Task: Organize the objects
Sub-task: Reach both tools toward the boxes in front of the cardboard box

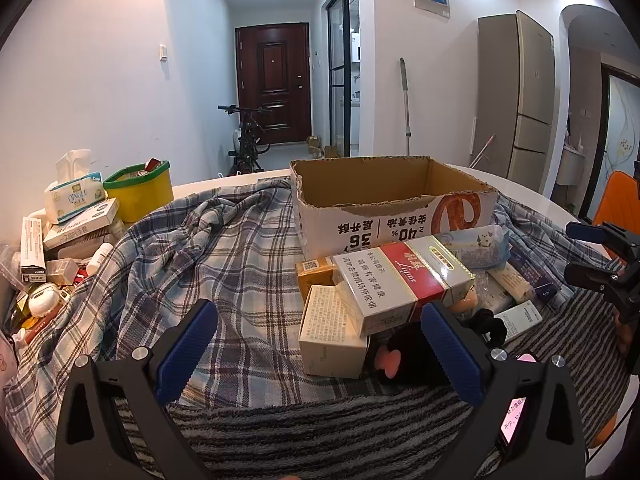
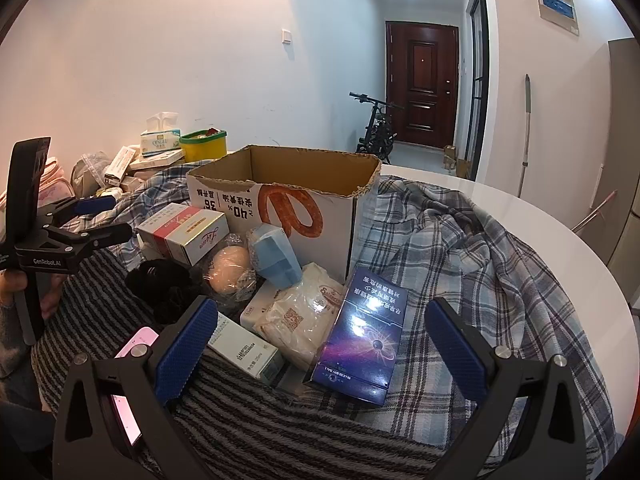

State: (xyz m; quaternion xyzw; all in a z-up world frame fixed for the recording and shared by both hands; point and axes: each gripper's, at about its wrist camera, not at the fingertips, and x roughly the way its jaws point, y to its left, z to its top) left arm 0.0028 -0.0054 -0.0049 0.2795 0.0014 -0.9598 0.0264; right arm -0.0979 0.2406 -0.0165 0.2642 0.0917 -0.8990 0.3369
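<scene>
Your left gripper [image 1: 320, 356] and right gripper [image 2: 322, 354] both stand wide and hold nothing, near the cardboard box [image 2: 304, 216].

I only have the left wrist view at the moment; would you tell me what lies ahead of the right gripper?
Observer: A dark blue box with a purple starburst print lies on the plaid cloth, ahead of the open right gripper; its fingers do not touch it.
Operator: Thank you. What sits next to that box?
Observer: A white plastic pouch lies against its left side.
Operator: And further left?
Observer: A peach round item in a clear bag lies between the red-and-white carton and a light blue pack.
</scene>
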